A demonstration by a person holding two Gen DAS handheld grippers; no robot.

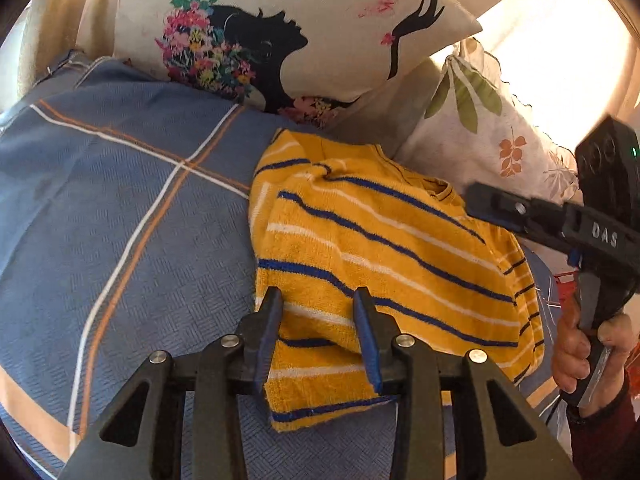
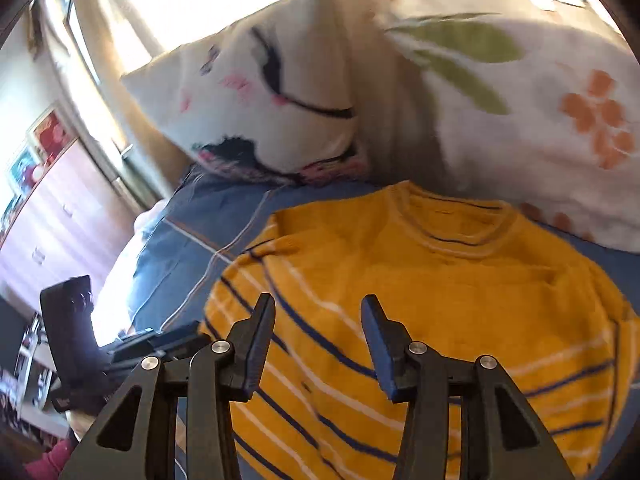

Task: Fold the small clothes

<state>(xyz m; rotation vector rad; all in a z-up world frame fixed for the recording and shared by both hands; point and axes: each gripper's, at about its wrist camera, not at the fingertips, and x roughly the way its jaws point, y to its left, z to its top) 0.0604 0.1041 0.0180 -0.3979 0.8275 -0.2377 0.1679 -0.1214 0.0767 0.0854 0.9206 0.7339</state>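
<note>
A small yellow shirt with blue and white stripes [image 1: 380, 240] lies partly folded on a blue checked bedspread [image 1: 120, 208]. My left gripper [image 1: 318, 300] is open, its jaws astride the shirt's near corner, which lies between them. The right gripper [image 1: 492, 204] shows at the right of the left wrist view, over the shirt's collar edge. In the right wrist view the right gripper [image 2: 318, 308] is open and empty above the shirt [image 2: 440, 300], collar at the far side. The left gripper [image 2: 160, 340] shows at the lower left there.
A white cushion with a black face silhouette and flowers [image 1: 280, 32] and a white leaf-print pillow [image 1: 492, 128] lean at the head of the bed. A wooden dresser [image 2: 60, 216] stands at the left. A hand [image 1: 580, 352] holds the right gripper's handle.
</note>
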